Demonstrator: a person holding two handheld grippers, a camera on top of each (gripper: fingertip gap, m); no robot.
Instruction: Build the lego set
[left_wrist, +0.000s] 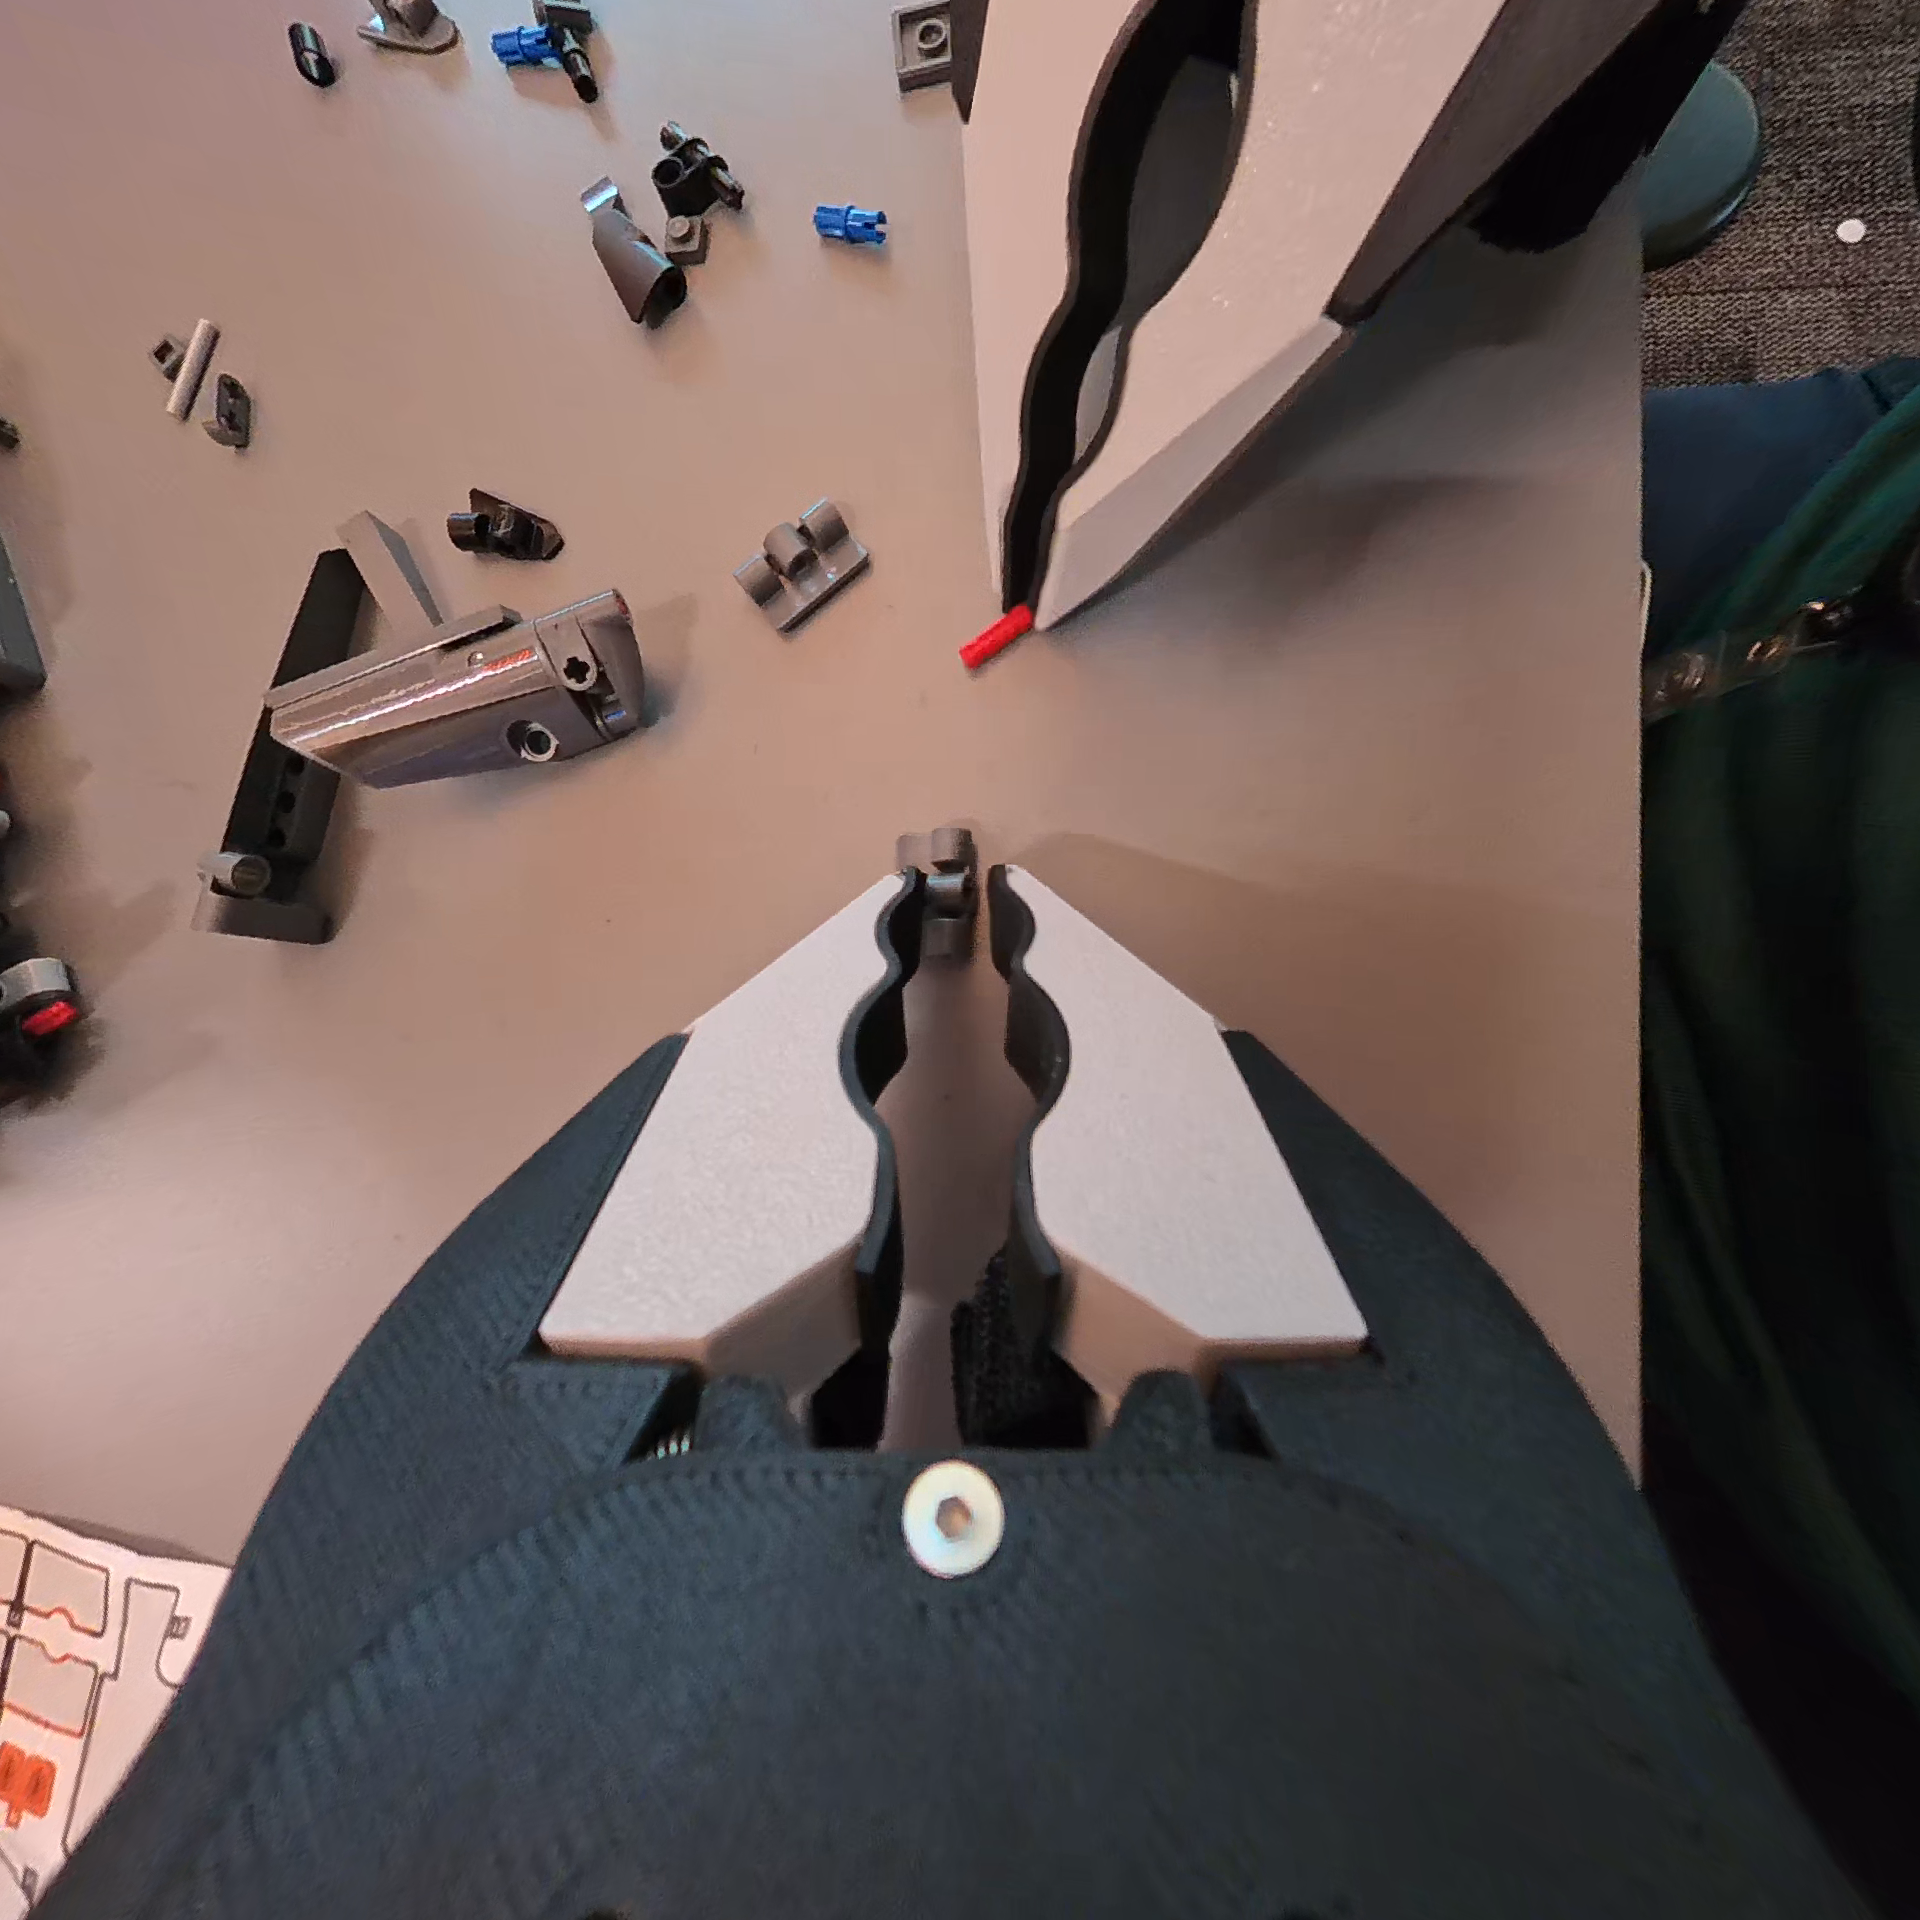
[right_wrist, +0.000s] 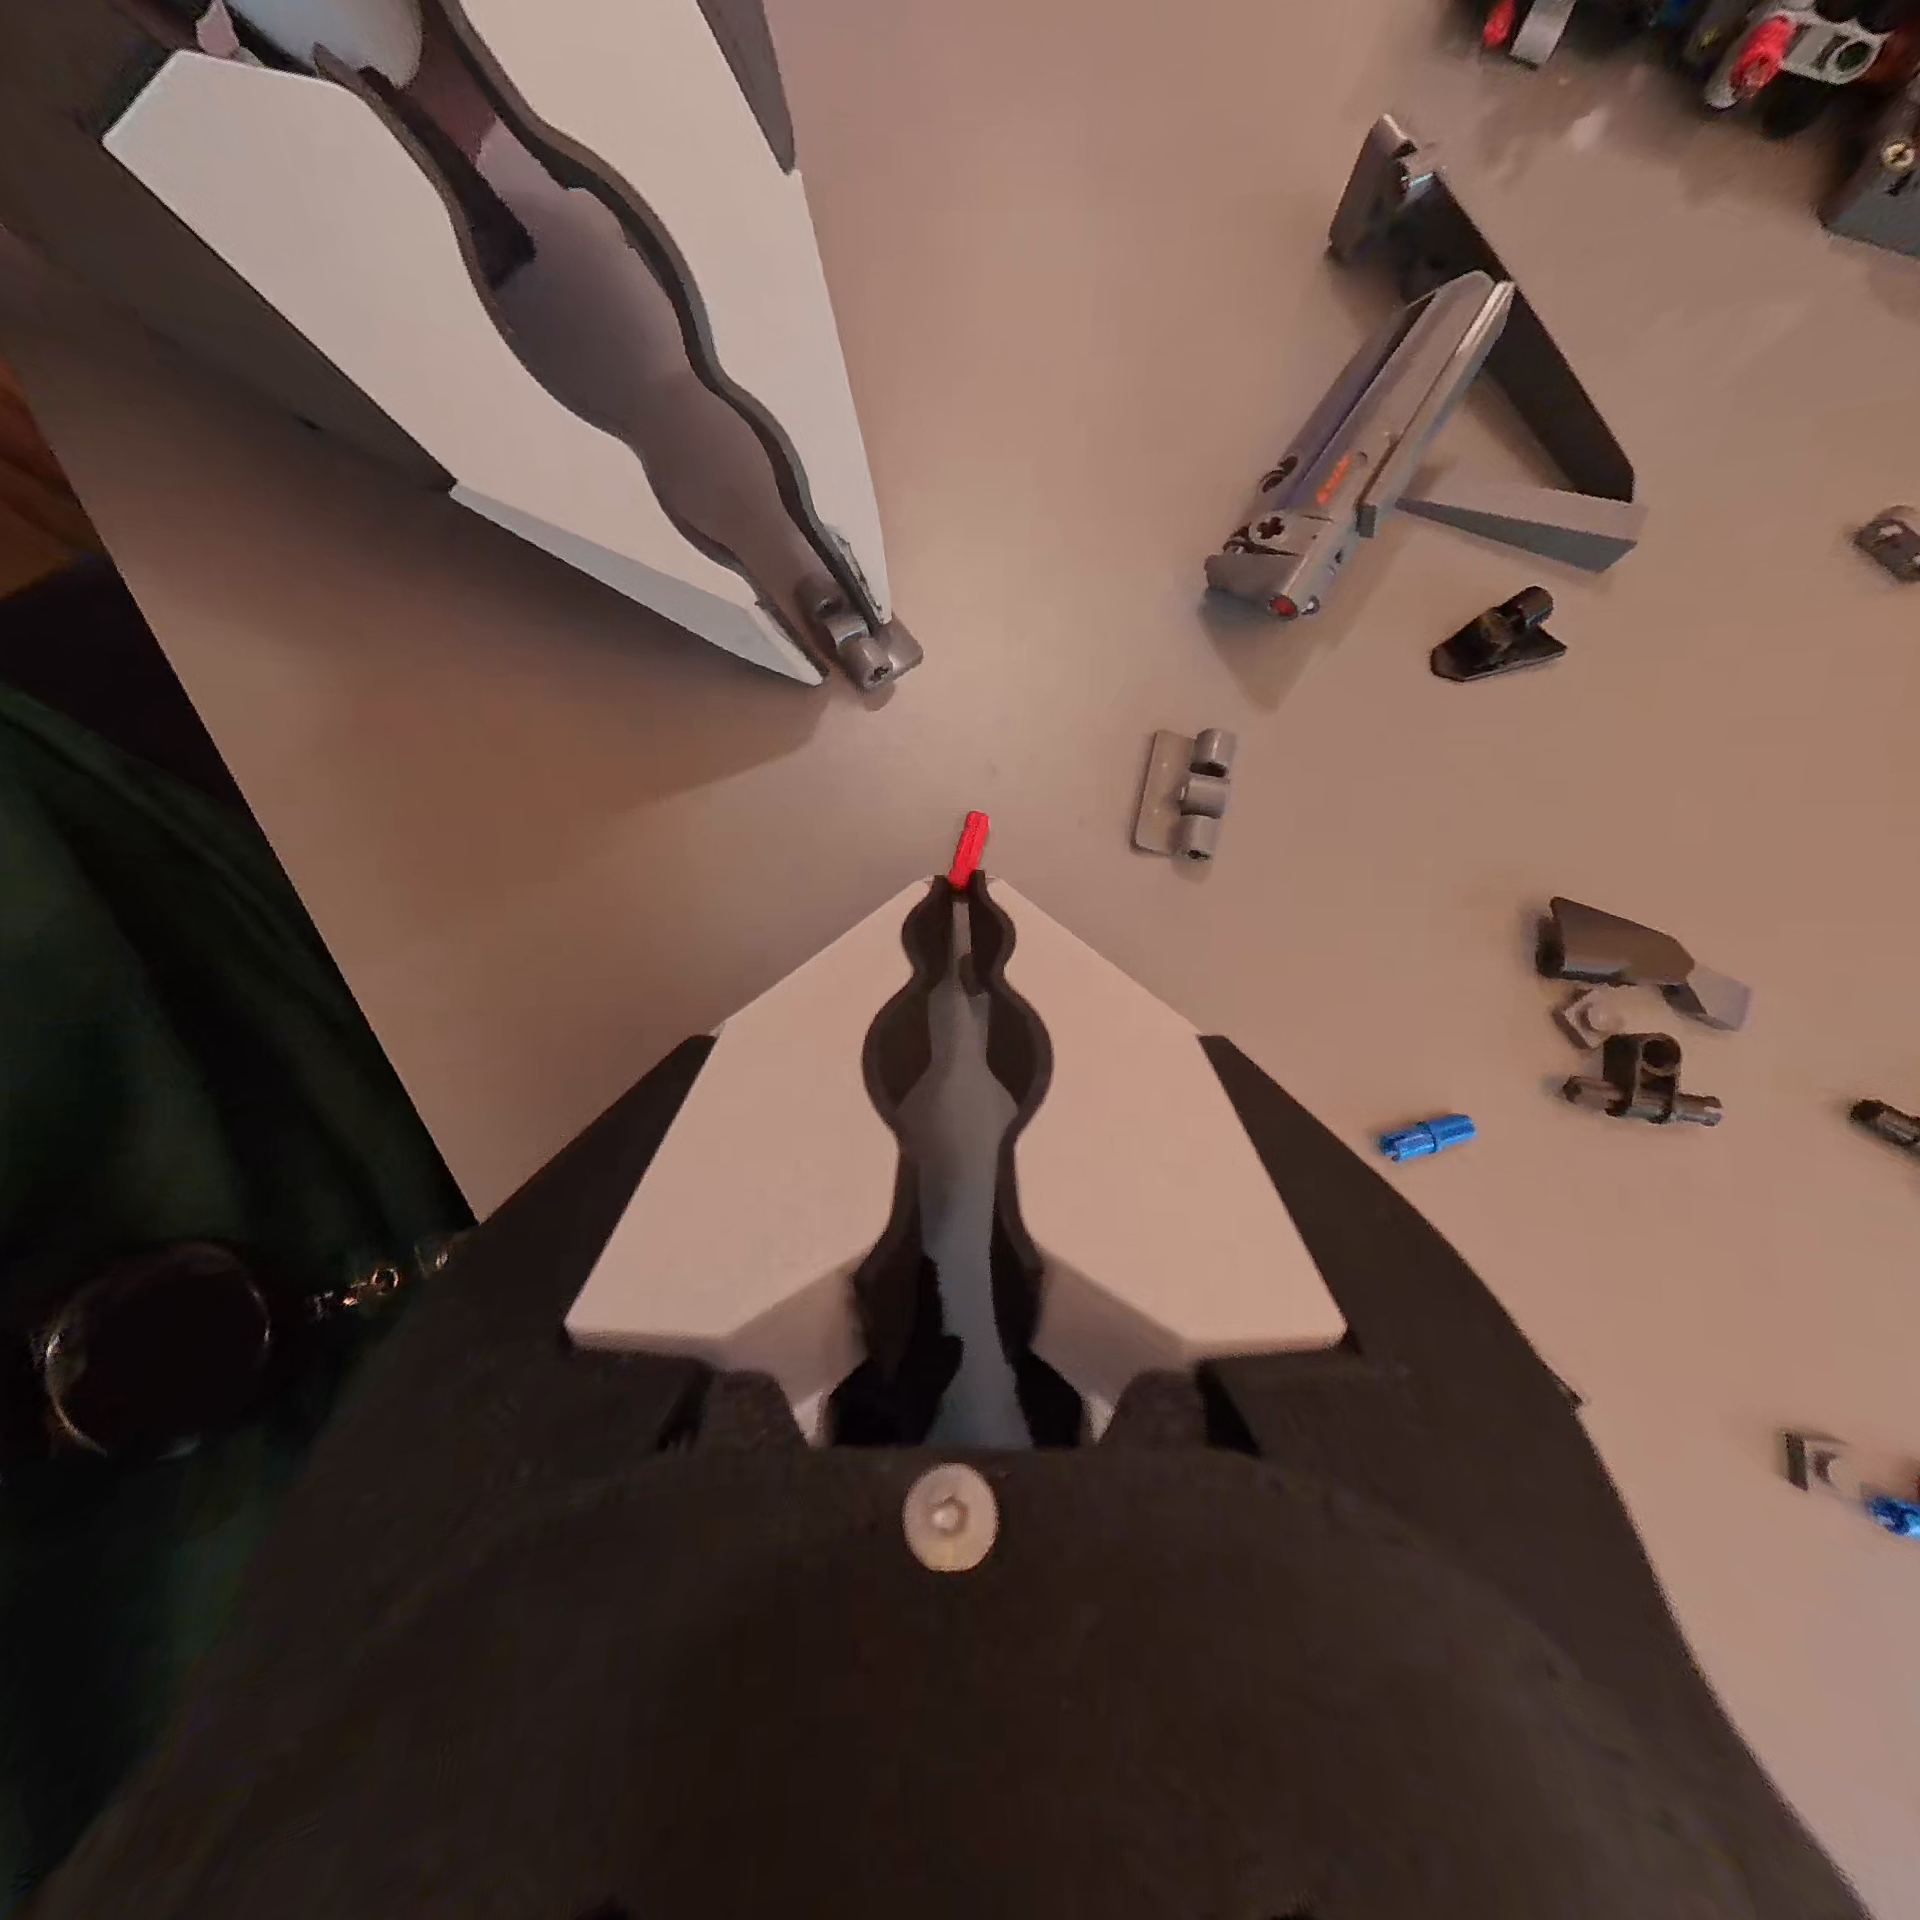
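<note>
My left gripper (left_wrist: 948, 883) is shut on a small grey hinge piece (left_wrist: 940, 868), held just above the table; the piece also shows in the right wrist view (right_wrist: 862, 639). My right gripper (right_wrist: 961, 883) is shut on a short red pin (right_wrist: 968, 849), which also shows in the left wrist view (left_wrist: 995, 636). The two gripper tips face each other a short gap apart. A matching grey hinge plate (left_wrist: 802, 564) lies on the table (left_wrist: 1299, 779) nearby. A grey and black sub-assembly (left_wrist: 447, 696) lies to the left.
Loose small parts lie scattered: blue pins (left_wrist: 850, 223) (right_wrist: 1425, 1135), black connectors (left_wrist: 694, 177), a dark grey slope (right_wrist: 1631, 961). An instruction sheet (left_wrist: 73, 1683) sits at the lower left. The table edge (left_wrist: 1640, 935) runs along the right, with a person's green clothing beyond. The left gripper's tips are roughly 5 cm from the right gripper's.
</note>
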